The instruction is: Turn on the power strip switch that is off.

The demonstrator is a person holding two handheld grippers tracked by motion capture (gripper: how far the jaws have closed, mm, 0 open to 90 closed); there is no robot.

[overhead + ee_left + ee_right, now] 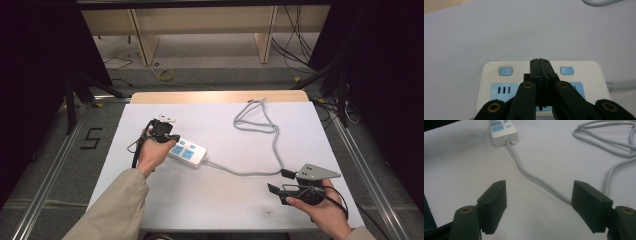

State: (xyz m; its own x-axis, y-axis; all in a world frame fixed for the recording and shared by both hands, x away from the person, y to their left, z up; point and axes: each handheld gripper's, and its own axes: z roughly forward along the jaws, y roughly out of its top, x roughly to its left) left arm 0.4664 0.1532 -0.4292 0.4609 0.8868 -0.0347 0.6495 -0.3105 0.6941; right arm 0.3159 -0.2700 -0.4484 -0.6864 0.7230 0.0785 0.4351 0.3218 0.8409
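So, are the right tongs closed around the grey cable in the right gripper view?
No, the right tongs stand wide open above the table, and the grey cable runs across the gap between them without touching either side.

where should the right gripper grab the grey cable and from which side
Probably the straight run of the grey cable lying flat just ahead of the open right gripper. Come down from above with one jaw on each side: there it runs single and clear of the coiled loops and the power strip.

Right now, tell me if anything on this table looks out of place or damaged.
Nothing stands out. The power strip lies flat and whole, its grey cord loops loosely across the table, and nothing is spilled or broken.
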